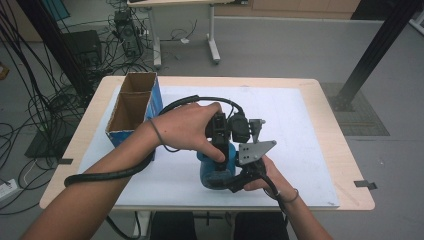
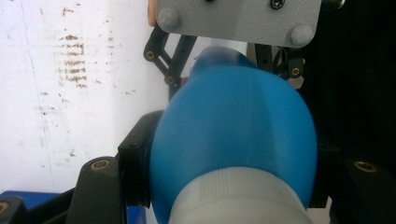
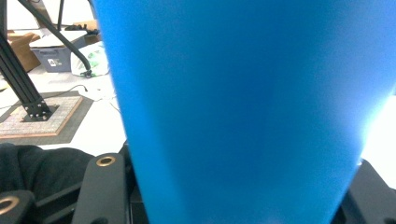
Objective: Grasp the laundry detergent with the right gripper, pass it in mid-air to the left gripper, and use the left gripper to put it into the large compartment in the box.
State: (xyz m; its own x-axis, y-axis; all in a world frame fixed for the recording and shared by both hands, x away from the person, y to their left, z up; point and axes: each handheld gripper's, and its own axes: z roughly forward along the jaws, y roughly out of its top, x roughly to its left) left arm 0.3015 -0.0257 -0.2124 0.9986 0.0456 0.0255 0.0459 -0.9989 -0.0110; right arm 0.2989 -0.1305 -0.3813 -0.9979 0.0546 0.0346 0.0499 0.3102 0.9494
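Note:
A blue bottle [image 1: 216, 172] with a white ribbed collar [image 2: 238, 196] hangs just above the white mat, held from two sides. My left gripper [image 1: 220, 148] comes down on it from above and is shut on its rounded body [image 2: 233, 140], a black jaw on each side. My right gripper [image 1: 229, 184], with its grey three-cornered plate [image 1: 255, 150], reaches in from the right and is shut on the same bottle. In the right gripper view the blue wall [image 3: 238, 116] stands between my jaws. The grey plate [image 2: 238, 18] shows at the top of the left gripper view.
An open blue cardboard box [image 1: 132, 107] with a middle divider stands at the left of the white mat [image 1: 300, 130]. The wooden table [image 1: 330, 100] ends just past the mat. Cables, a second table's legs and black frame posts are on the floor beyond.

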